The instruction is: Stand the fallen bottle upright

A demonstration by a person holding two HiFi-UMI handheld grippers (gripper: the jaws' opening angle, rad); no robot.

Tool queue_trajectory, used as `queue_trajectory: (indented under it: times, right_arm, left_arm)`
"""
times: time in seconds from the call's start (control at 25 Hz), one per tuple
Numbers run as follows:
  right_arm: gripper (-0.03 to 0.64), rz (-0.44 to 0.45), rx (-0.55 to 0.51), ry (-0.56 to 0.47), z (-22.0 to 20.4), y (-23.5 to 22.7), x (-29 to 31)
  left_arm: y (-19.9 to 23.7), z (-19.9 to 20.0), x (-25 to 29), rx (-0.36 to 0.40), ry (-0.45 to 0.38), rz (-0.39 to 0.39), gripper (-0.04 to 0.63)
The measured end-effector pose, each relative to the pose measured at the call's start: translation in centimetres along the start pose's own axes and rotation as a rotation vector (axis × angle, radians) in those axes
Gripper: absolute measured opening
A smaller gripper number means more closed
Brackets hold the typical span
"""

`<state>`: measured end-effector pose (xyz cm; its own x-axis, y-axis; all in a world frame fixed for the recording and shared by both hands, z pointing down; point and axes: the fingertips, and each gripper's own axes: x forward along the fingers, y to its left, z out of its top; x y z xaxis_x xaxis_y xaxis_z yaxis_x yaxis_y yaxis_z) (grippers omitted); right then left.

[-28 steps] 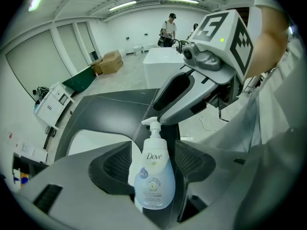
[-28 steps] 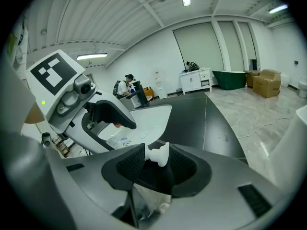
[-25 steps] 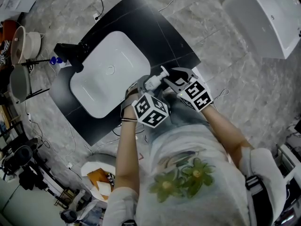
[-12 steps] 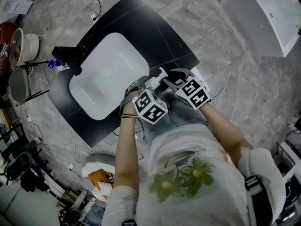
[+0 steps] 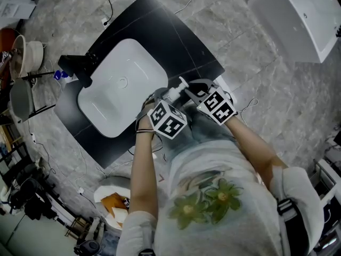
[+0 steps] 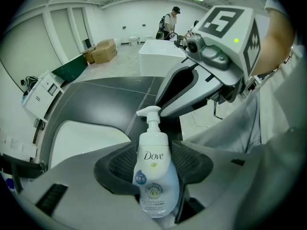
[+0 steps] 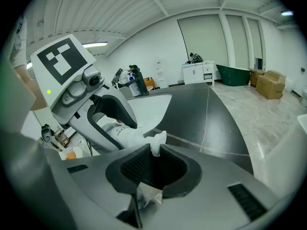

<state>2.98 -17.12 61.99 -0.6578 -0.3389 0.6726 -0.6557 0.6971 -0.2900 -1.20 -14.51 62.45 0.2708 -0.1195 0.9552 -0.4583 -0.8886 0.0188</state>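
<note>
I have the Dove pump bottle [image 5: 171, 93] just below centre of the head view. It sits at the near edge of the dark counter [image 5: 181, 41], beside the lower-right corner of the white basin [image 5: 114, 84]. It isn't upright yet; its pump points toward the upper right.

My left gripper [image 6: 153, 150] has just been closing, and its pads now hug the broad body on both sides. My right gripper [image 7: 154, 152] has also just been closing and pinches the pump head [image 7: 156, 140].

I judge the bottle to be light, smooth plastic, a little squashy and slick against the pads, with the thin pump neck as its weak point. I'd carry the load on the body grip and use the pump only to steer, gently.
</note>
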Motion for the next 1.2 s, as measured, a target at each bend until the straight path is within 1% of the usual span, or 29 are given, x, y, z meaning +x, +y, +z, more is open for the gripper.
queue_trajectory:
  times: [0.12,0.44,0.84,1.08,1.2]
  right_arm:
    - [0.072,-0.003,-0.004,0.001,0.0,0.0,0.0]
    - [0.067,-0.015,-0.058,-0.019,0.8,0.3,-0.4]
    - [0.066,-0.043,-0.176,-0.041,3.1,1.5,-1.2]
    - [0.066,-0.073,-0.279,-0.058,5.1,2.7,-2.2]
    - [0.067,-0.087,-0.317,-0.068,5.8,3.3,-2.7]
  left_arm:
    - [0.1,-0.1,-0.1,-0.006,-0.016,-0.003,0.245]
    - [0.3,0.0,-0.6,-0.035,-0.044,0.004,0.238]
    - [0.7,-0.4,-2.1,-0.088,-0.096,0.047,0.238]
    - [1.0,-0.4,-3.6,-0.126,-0.137,0.071,0.236]
    - [0.9,-0.4,-4.2,-0.132,-0.164,0.089,0.236]
